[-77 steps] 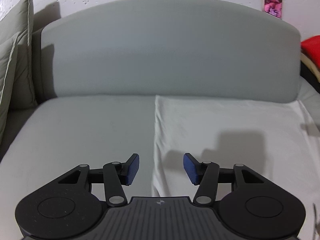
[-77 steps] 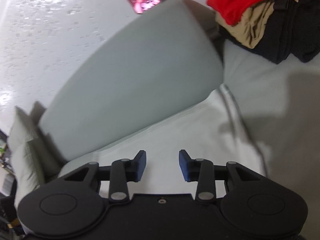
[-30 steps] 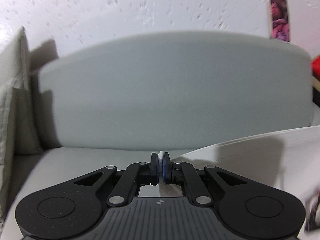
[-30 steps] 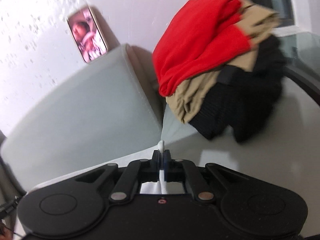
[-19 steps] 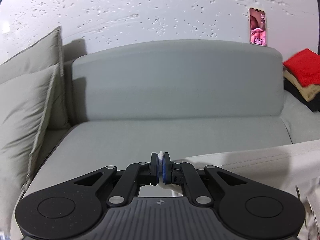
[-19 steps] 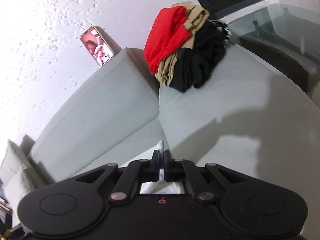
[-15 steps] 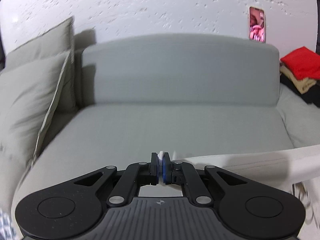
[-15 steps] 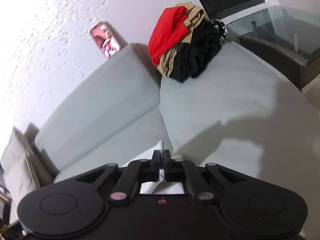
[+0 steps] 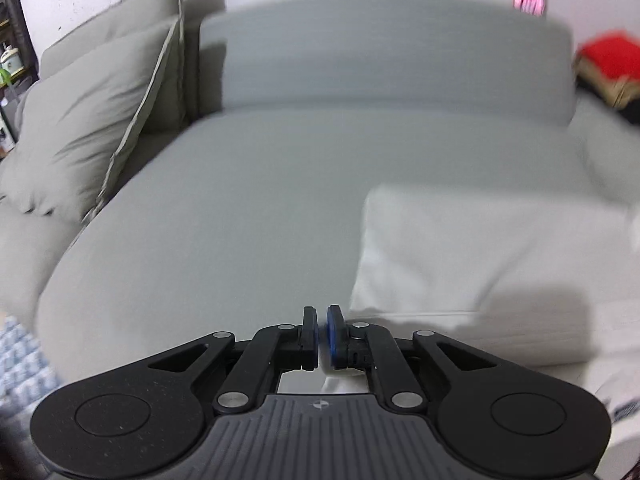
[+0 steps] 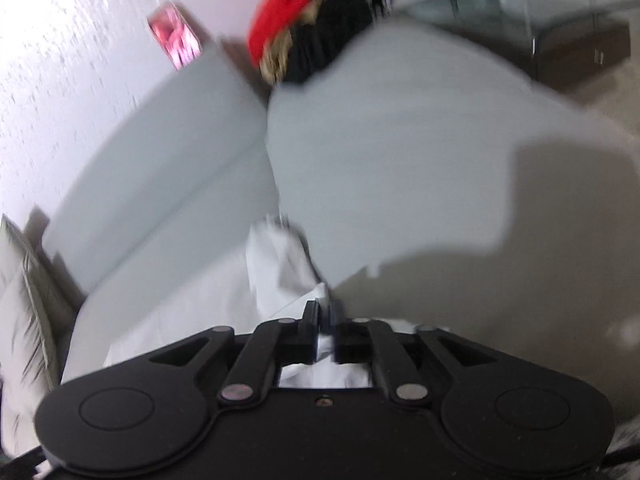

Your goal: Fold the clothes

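A white garment (image 9: 480, 256) lies folded on the grey sofa seat (image 9: 240, 220), to the right of my left gripper (image 9: 319, 332). That gripper's jaws are opening; a narrow gap shows between the blue pads, with no cloth in it and a white edge just beneath. In the right wrist view the same white garment (image 10: 280, 272) runs up to my right gripper (image 10: 326, 328). Its jaws are opening too, and white cloth shows in the gap without being pinched.
Two grey cushions (image 9: 88, 128) lean at the sofa's left end. A pile of red, tan and black clothes (image 10: 312, 40) sits at the right end. A phone (image 10: 174, 40) stands on the backrest. A glass table (image 10: 520, 0) lies beyond the sofa.
Both grippers came back from the backrest toward the sofa's front and sank, carrying the white edge. Their pads, shut on cloth before, have parted and the fold rests on the seat.
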{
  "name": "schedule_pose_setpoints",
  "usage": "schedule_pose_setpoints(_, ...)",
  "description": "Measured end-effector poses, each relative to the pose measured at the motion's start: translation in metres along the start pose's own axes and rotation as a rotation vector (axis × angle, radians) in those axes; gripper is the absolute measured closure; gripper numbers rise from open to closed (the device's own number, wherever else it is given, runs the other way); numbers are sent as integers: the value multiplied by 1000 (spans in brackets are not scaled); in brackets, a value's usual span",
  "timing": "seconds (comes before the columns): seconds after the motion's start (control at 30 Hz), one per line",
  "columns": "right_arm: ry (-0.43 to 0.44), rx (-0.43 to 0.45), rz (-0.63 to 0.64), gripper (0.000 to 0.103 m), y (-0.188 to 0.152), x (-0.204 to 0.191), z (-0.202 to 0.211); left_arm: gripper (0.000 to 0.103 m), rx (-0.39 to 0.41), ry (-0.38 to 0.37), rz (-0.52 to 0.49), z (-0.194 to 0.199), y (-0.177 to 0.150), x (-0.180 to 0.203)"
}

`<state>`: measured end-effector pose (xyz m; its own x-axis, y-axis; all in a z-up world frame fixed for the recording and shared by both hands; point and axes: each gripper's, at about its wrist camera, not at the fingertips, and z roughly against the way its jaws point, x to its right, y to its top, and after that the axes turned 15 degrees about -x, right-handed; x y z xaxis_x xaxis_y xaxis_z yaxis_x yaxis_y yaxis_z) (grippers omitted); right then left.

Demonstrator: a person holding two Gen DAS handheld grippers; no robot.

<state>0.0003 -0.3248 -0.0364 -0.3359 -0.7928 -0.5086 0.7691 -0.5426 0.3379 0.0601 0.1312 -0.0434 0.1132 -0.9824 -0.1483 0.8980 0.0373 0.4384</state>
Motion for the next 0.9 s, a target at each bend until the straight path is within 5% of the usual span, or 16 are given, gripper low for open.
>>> schedule_pose_setpoints(0.07,18,57,30,71,-5,0,17,87,39,-23,26,15,-12,-9)
schedule_pose_setpoints(0.17,77,128,131,68,-16,-3,42,87,164,-147,11,41,-36,-17)
schedule_pose_setpoints(0.23,125,90,207,69,-15,-13,37,87,234,-205,-43,50,-39,-9)
schedule_pose_setpoints(0.33,140,-19,315,70,-5,-46,3,87,265,-194,-185,43,-18,30)
schedule_pose_setpoints(0.43,96,-100,356,70,12,-76,-37,80,245,-154,-323,20,7,73)
schedule_pose_setpoints(0.6,-95,-163,324,70,30,-80,-82,78,176,-131,-365,-10,19,99)
schedule_pose_setpoints(0.77,-28,-453,253,71,12,-48,-66,99,-97,-240,-467,-1,-17,80)
schedule_pose_setpoints(0.83,10,-555,237,71,-1,-34,-42,92,-107,-305,-499,26,-39,60)
schedule_pose_setpoints(0.87,7,-557,239,71,-8,-28,-28,80,-86,-322,-509,38,-51,50)
schedule_pose_setpoints(0.9,29,-522,238,71,-9,-25,-18,79,-65,-340,-520,50,-62,40)
